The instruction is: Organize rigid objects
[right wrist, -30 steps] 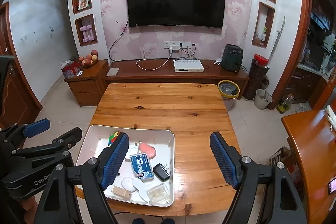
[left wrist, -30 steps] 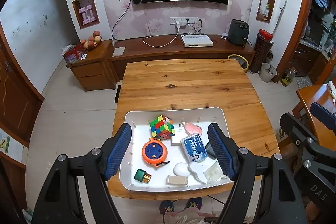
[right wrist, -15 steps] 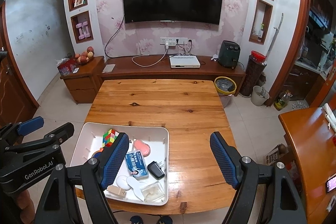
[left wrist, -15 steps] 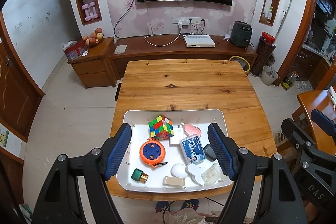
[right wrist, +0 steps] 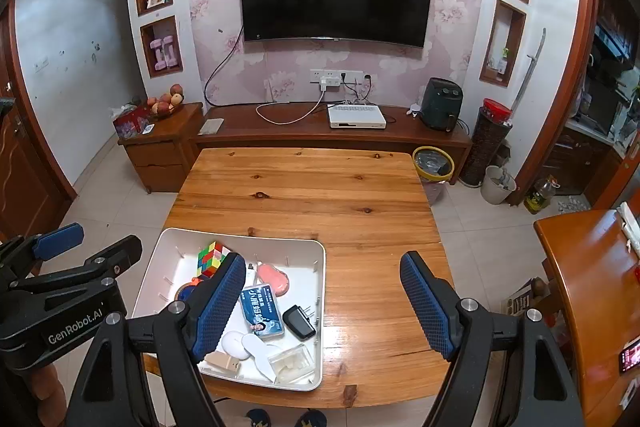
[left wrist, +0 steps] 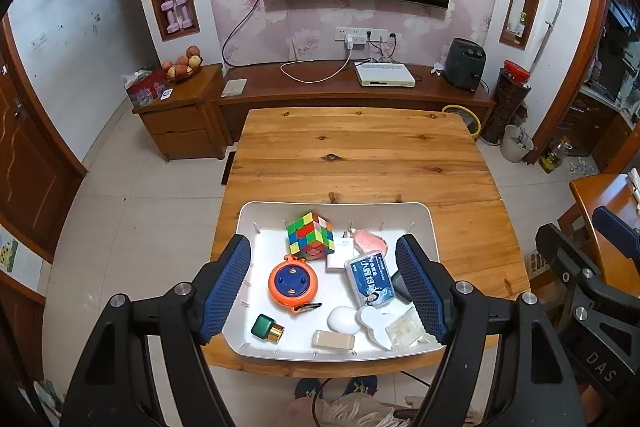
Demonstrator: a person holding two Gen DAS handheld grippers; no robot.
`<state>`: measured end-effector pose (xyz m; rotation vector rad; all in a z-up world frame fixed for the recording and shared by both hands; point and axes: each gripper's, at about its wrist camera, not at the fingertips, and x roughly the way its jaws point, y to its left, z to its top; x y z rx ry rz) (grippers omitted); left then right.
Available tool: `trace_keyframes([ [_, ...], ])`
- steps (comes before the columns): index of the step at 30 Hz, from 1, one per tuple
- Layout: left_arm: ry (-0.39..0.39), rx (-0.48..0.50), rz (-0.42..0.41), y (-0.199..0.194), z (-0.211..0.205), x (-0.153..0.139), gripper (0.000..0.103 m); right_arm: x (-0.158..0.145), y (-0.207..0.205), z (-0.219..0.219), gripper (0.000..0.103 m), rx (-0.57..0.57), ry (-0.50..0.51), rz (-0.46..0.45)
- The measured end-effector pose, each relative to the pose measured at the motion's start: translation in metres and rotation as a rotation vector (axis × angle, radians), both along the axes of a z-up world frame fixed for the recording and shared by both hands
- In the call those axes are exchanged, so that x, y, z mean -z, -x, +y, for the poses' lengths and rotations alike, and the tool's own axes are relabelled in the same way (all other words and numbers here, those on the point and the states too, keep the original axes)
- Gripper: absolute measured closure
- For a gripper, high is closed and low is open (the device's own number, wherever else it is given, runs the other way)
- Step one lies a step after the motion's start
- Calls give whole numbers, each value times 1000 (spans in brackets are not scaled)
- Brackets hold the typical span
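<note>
A white tray [left wrist: 420, 213] sits at the near end of a wooden table [left wrist: 360, 151]. It holds a Rubik's cube [left wrist: 310, 235], an orange and blue round reel [left wrist: 293, 282], a blue card box [left wrist: 370, 279], a pink case [left wrist: 370, 239], a green and gold bottle [left wrist: 266, 328], a black plug [right wrist: 299, 321] and small white pieces. My left gripper [left wrist: 324, 287] is open and empty, high above the tray. My right gripper [right wrist: 322, 307] is open and empty, above the tray's right edge [right wrist: 322, 267] and the bare wood.
The far half of the table [right wrist: 304, 179] is bare wood. Beyond it stand a low TV cabinet [right wrist: 320, 131] and a wall TV [right wrist: 336, 3]. A yellow-rimmed bin [right wrist: 434, 163] stands at the table's far right corner. A second wooden table [right wrist: 592, 287] is at the right.
Both grippers have risen and tilted a little, so the tray sits lower and smaller in both views. Both jaws stay open. Nothing in the tray has moved.
</note>
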<state>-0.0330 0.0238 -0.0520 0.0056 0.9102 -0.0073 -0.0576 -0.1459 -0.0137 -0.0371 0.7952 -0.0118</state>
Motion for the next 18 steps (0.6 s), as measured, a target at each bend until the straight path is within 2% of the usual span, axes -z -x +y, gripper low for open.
trace_keyframes([
  [18, -3, -4, 7, -1, 1, 4, 25, 6, 2, -1, 23, 7, -3, 9],
])
